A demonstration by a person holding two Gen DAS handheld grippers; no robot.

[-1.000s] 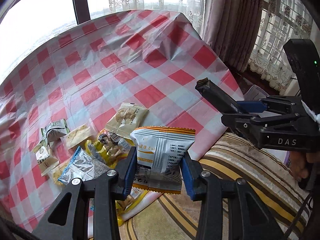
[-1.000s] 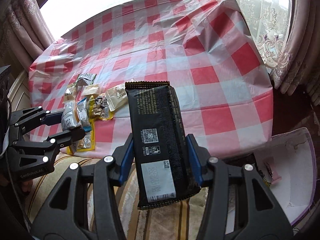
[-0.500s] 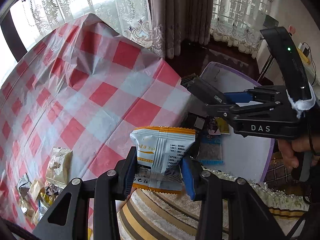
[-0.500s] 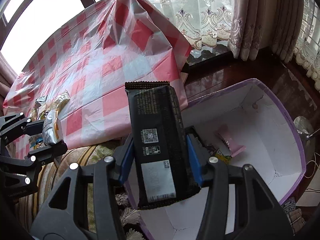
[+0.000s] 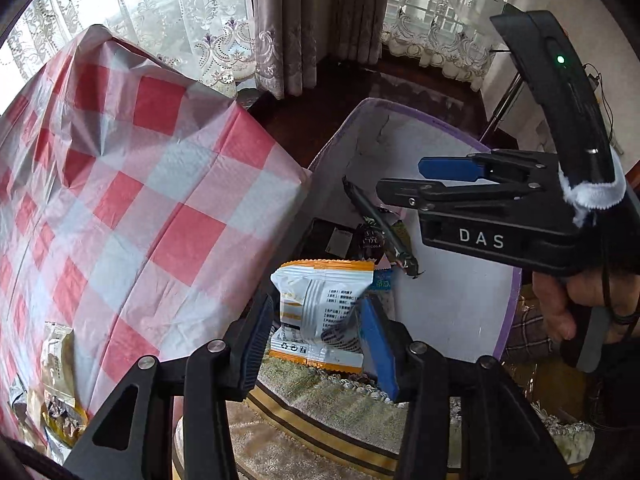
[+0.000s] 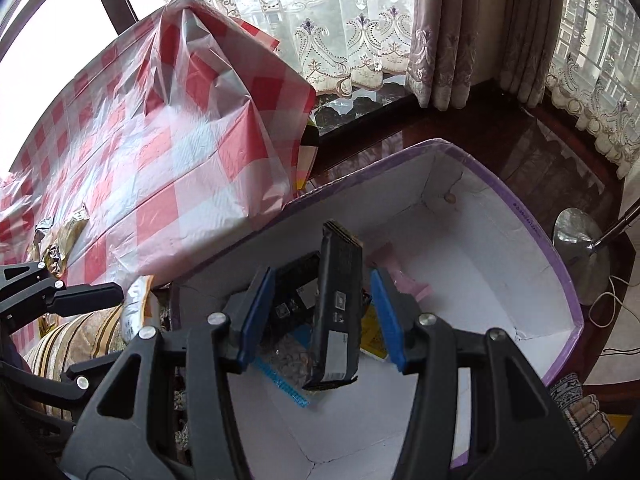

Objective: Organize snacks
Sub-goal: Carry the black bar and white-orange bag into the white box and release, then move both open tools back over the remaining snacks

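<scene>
My left gripper is shut on a white and orange snack packet, held above the near edge of a white box with a purple rim. My right gripper is open over the same box; a long black snack bar is tilted and falling between its jaws, free of them. In the left wrist view the right gripper is above the box and the black bar drops below it. Several snacks lie in the box.
The red and white checked tablecloth covers the table left of the box, with several snack packets at its near left. A striped cushion lies under my grippers. A lamp base stands right of the box. Curtains hang behind.
Both grippers swung right from the table to over the box. My right gripper opened and let go of the black bar, which now tips down into the box.
</scene>
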